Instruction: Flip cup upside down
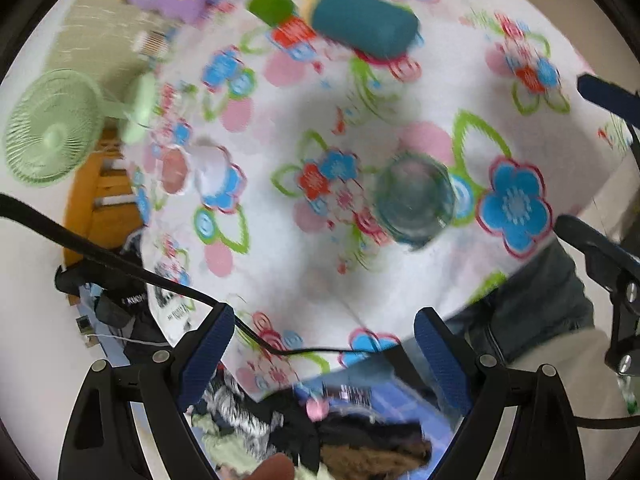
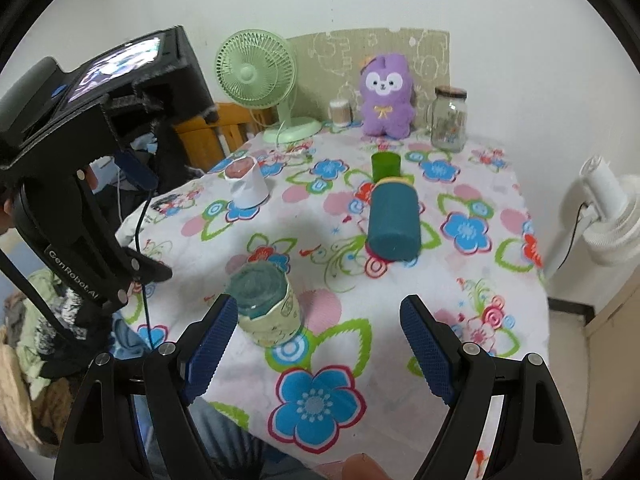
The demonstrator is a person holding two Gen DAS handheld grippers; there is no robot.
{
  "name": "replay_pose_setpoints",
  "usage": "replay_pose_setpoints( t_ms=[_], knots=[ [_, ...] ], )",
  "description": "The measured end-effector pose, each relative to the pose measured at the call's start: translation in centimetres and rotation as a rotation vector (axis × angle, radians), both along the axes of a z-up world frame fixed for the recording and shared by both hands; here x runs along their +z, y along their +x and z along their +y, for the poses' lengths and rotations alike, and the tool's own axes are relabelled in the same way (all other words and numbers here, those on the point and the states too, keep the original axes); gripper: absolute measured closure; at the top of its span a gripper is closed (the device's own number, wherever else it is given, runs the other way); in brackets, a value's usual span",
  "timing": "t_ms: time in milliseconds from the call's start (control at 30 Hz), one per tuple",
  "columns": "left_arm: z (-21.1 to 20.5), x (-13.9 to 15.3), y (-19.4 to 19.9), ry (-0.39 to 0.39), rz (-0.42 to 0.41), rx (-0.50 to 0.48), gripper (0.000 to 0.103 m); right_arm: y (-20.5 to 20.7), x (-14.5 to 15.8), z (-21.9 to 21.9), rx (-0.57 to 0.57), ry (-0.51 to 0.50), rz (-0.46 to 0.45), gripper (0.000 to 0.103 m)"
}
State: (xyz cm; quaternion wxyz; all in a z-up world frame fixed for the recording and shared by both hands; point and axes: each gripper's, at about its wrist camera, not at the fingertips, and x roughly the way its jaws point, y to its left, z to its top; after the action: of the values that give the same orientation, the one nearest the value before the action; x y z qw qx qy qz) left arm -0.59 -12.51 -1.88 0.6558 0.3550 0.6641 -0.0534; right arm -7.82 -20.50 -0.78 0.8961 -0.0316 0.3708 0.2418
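Observation:
A glass cup (image 2: 266, 306) with a pale printed sleeve stands with its base up on the flowered tablecloth (image 2: 460, 280), near the front left. In the left wrist view the cup (image 1: 416, 198) shows from above, blurred. My right gripper (image 2: 316, 344) is open and empty, low at the table's front edge, its left finger beside the cup. My left gripper (image 1: 324, 352) is open and empty, held above the table's left edge; it also shows in the right wrist view (image 2: 136, 216), up and left of the cup.
A teal cylinder (image 2: 394, 220) lies on its side mid-table with a green cup (image 2: 385, 165) behind it. A white paper cup (image 2: 246, 184) stands base up at left. A green fan (image 2: 260, 76), purple plush (image 2: 386, 94) and glass jar (image 2: 449, 120) stand at the back.

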Motion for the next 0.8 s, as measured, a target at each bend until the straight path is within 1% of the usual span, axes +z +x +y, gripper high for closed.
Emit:
replay_pose_setpoints(
  t_ms=[200, 233, 333, 400, 533, 600, 700, 800],
  knots=[
    [1.9, 1.9, -0.1, -0.09, -0.181, 0.036, 0.01, -0.2, 1.6, 0.5, -0.005, 0.024, -0.037, 0.018],
    [2.2, 2.3, -0.2, -0.108, -0.222, 0.039, 0.01, -0.2, 1.8, 0.6, -0.006, 0.028, -0.042, 0.018],
    [2.7, 3.2, -1.0, -0.152, -0.303, 0.019, 0.01, -0.2, 2.7, 1.1, -0.005, 0.035, -0.053, 0.015],
    [2.9, 3.7, -1.8, -0.167, -0.356, -0.009, 0.01, -0.4, 3.2, 1.4, -0.009, 0.036, -0.073, 0.009],
    [3.6, 4.4, -3.0, -0.195, -0.445, -0.019, 0.01, -0.9, 4.3, 2.0, -0.018, 0.039, -0.112, 0.009],
    [4.1, 4.8, -3.5, -0.223, -0.492, -0.002, 0.01, -1.1, 4.7, 2.2, -0.025, 0.044, -0.127, 0.009],
    [5.0, 5.7, -4.2, -0.29, -0.571, 0.042, 0.01, -1.6, 5.4, 2.6, -0.036, 0.046, -0.152, 0.008],
    [6.2, 6.7, -4.9, -0.374, -0.681, 0.108, 0.008, -2.1, 5.9, 3.0, -0.054, 0.046, -0.18, 0.005]
  ],
)
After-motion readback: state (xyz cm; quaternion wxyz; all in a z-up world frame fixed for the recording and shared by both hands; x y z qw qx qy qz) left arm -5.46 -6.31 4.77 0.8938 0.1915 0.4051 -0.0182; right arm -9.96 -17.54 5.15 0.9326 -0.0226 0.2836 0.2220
